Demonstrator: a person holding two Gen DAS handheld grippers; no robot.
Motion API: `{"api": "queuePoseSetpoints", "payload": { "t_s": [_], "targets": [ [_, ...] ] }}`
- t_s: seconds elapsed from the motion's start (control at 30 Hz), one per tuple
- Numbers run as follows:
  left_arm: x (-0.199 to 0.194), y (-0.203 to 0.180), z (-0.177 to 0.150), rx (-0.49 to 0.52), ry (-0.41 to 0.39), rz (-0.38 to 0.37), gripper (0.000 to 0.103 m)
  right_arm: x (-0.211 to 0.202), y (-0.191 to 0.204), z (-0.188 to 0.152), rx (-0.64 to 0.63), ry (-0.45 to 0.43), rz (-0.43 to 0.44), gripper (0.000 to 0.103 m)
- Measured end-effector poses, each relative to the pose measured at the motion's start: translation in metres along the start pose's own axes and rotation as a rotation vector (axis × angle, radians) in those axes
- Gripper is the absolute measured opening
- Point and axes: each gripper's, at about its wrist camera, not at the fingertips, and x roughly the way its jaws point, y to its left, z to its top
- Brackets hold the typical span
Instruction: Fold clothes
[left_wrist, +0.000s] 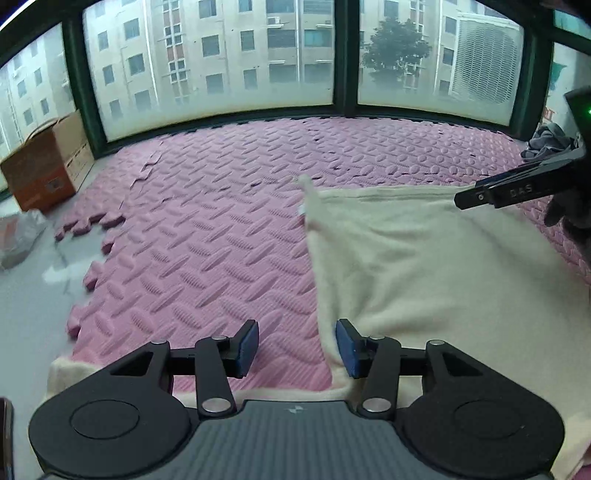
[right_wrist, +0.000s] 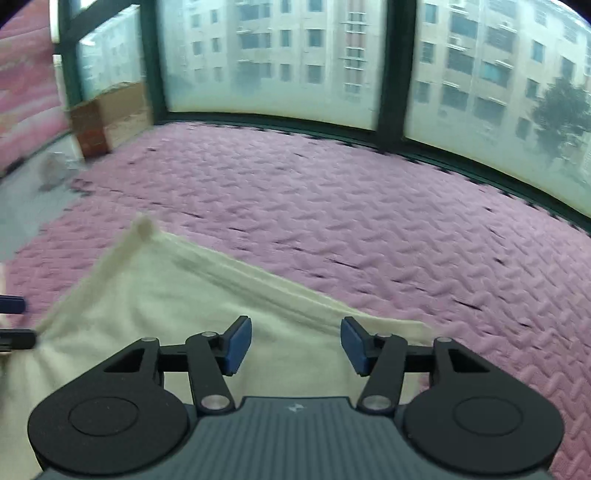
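Mid-fold here: the cream garment (left_wrist: 424, 258) lies spread on the pink foam floor mat (left_wrist: 207, 229), one layer already laid over. Left tongs (left_wrist: 297, 349) stand half open and empty, poised over its left edge. Right tongs (right_wrist: 295, 345) also gape, gripping nothing, hovering above the cloth. Next call, I'd say: drop onto an edge, pinch, and carry it across.

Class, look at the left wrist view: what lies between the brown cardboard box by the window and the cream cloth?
Only bare pink foam floor mat lies between the brown cardboard box and the cream cloth; the left wrist view shows nothing resting on that stretch.
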Motion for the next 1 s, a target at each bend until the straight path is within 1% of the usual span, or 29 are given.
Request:
{"api": "queuePoseSetpoints", "payload": {
  "t_s": [0.1, 0.2, 0.33, 0.47, 0.5, 0.57, 0.63, 0.77, 0.9, 1.0],
  "targets": [
    [-0.003, 0.004, -0.003, -0.011, 0.002, 0.0, 0.051, 0.001, 0.024, 0.002, -0.035, 0.017, 0.103, 0.055],
    [-0.005, 0.003, -0.004, 0.002, 0.004, 0.007, 0.051, 0.009, 0.051, 0.002, -0.088, 0.029, 0.161, 0.055],
    [-0.008, 0.008, -0.006, 0.002, 0.01, 0.01, 0.051, 0.022, 0.073, 0.002, -0.165, 0.037, 0.155, 0.055],
    [-0.014, 0.016, -0.01, -0.019, 0.001, 0.0, 0.052, 0.032, 0.07, 0.009, -0.148, 0.038, 0.118, 0.055],
    [-0.016, 0.018, -0.01, -0.024, 0.0, 0.004, 0.053, 0.035, 0.068, 0.011, -0.134, 0.041, 0.109, 0.053],
    [-0.02, 0.023, -0.012, -0.033, -0.002, 0.016, 0.052, 0.039, 0.063, 0.018, -0.111, 0.038, 0.086, 0.053],
    [-0.025, 0.032, -0.015, -0.052, 0.0, 0.033, 0.051, 0.042, 0.059, 0.021, -0.1, 0.041, 0.06, 0.052],
    [-0.042, 0.052, -0.024, -0.103, -0.013, 0.083, 0.051, 0.03, 0.054, 0.021, -0.07, 0.027, 0.104, 0.053],
    [-0.062, 0.076, -0.036, -0.172, -0.026, 0.166, 0.051, 0.009, 0.061, 0.016, -0.089, 0.029, 0.137, 0.053],
    [-0.074, 0.097, -0.048, -0.233, -0.028, 0.229, 0.051, -0.01, 0.075, 0.004, -0.13, 0.034, 0.173, 0.053]
  ]
}}
